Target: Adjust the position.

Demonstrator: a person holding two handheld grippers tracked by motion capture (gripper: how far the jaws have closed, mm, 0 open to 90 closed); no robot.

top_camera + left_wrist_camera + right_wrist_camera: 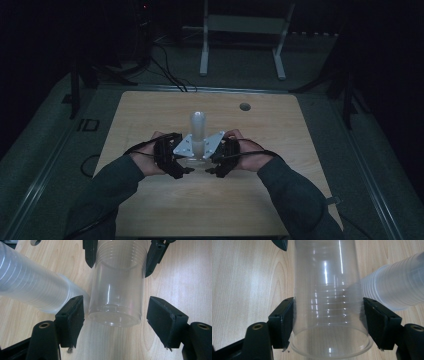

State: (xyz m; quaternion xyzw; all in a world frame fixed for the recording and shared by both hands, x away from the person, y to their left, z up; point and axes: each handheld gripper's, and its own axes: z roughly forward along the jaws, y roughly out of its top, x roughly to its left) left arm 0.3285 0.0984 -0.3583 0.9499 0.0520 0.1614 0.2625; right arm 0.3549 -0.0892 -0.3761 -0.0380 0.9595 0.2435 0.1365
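Note:
A single clear plastic cup (116, 295) hangs just above the wooden table (150, 115) between my two grippers. My right gripper (328, 322) is shut on it near the rim, with a pad pressed against each side. My left gripper (115, 322) is open around the cup's base, a narrow gap showing on both sides. In the high view the left gripper (186, 171) and right gripper (212, 171) face each other near the table's middle, the cup (199, 159) between them. A tall stack of clear cups (197, 125) stands just behind them.
A round hole (244, 106) sits in the table's far right part. Beyond the table a white frame stand (245, 25) and dark cables (165, 65) are on the floor. A metal rail (55, 150) runs along the table's left side.

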